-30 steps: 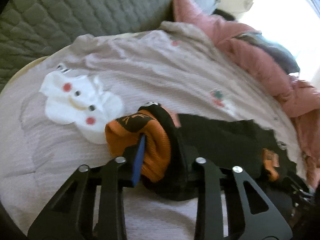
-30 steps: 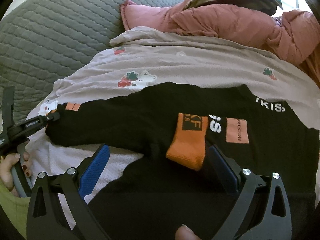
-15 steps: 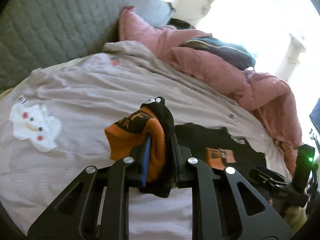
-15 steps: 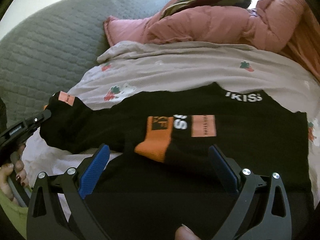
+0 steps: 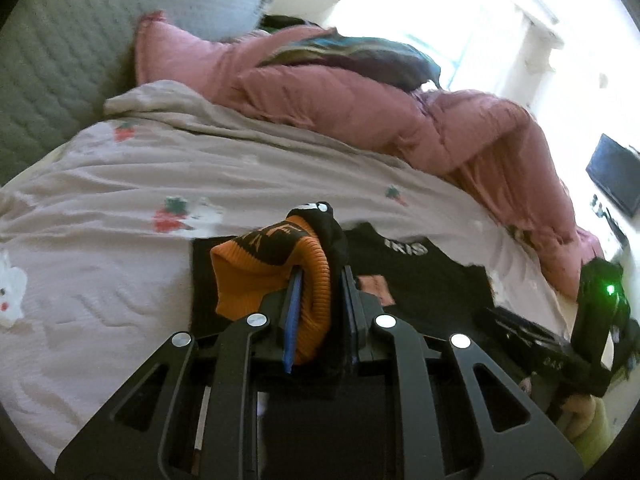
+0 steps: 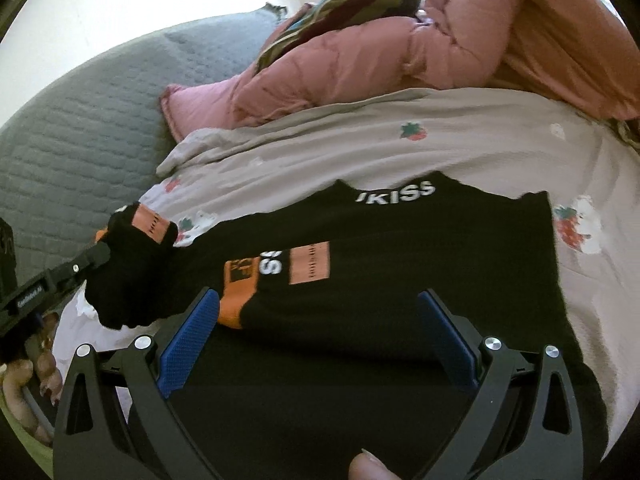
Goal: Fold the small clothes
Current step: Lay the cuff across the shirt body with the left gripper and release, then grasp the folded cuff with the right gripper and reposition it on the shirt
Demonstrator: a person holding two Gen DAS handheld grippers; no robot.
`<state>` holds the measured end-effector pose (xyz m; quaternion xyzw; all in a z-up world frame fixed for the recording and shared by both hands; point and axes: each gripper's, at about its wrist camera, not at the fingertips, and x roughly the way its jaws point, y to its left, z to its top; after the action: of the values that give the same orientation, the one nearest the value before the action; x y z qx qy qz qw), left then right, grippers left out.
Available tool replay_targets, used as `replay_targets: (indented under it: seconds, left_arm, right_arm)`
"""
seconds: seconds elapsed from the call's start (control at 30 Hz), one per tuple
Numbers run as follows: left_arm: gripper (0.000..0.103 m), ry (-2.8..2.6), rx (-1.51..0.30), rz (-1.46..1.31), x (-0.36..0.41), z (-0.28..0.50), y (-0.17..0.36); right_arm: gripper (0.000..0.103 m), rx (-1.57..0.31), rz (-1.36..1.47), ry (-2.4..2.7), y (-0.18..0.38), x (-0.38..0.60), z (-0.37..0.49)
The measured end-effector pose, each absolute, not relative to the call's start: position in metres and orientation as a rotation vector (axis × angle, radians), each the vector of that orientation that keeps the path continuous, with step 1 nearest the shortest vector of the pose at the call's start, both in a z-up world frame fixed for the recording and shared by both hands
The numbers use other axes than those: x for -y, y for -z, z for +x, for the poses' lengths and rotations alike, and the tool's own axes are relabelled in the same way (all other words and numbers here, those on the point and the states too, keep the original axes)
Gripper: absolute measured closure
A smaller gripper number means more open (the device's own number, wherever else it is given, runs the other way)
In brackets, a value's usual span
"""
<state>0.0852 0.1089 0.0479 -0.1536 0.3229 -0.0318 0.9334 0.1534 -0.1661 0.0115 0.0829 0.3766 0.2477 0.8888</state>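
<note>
Because the left gripper (image 5: 318,300) has its fingers (image 5: 291,312) nearly closed on the orange ribbed cuff (image 5: 272,276) of a sleeve, that sleeve is lifted clear of the bed and, by my reading, is being carried inward over the body of the black sweatshirt (image 6: 400,288) as a fold. The right gripper (image 6: 320,340) has its blue-padded fingers (image 6: 188,340) spread wide with nothing pressed between them; it hovers low over the near part of the sweatshirt, perhaps ready to steady the fabric, though whether it touches the cloth I cannot tell. Spread flat on the pale strawberry-print bedsheet (image 6: 440,136), the sweatshirt lies with its other orange cuff (image 6: 238,300) already folded across the chest by the white lettering. Beyond it lie a pink puffer jacket (image 6: 460,52) and a grey quilted cover (image 6: 80,128). Only the left wrist view shows the pinch on the cuff up close; only the right wrist view shows the whole garment, the raised sleeve bunched at the left gripper's tip, and the hand (image 6: 30,376) holding that tool.
</note>
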Motion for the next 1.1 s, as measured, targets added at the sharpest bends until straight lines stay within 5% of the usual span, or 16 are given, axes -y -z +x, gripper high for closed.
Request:
replay_targets:
  seconds: [0.23, 0.33, 0.97, 1.1]
  left_arm:
    - [0.081, 0.173, -0.719, -0.287, -0.073, 0.095, -0.035]
    - [0.063, 0.21, -0.719, -0.312, -0.071, 0.092, -0.034]
    - [0.043, -0.049, -0.706, -0.258, -0.129, 0.072, -0.021]
    - [0.041, -0.053, -0.703, -0.267, -0.133, 0.07, -0.02]
  right_arm:
    - [0.005, -0.794, 0.209, -0.482, -0.005, 0.186, 0.159]
    - [0.005, -0.799, 0.211, -0.478, -0.003, 0.189, 0.16]
    - [0.006, -0.999, 0.145, -0.677, 0.035, 0.112, 0.133]
    - [0.028, -1.032, 0.152, -0.681, 0.043, 0.1, 0.137]
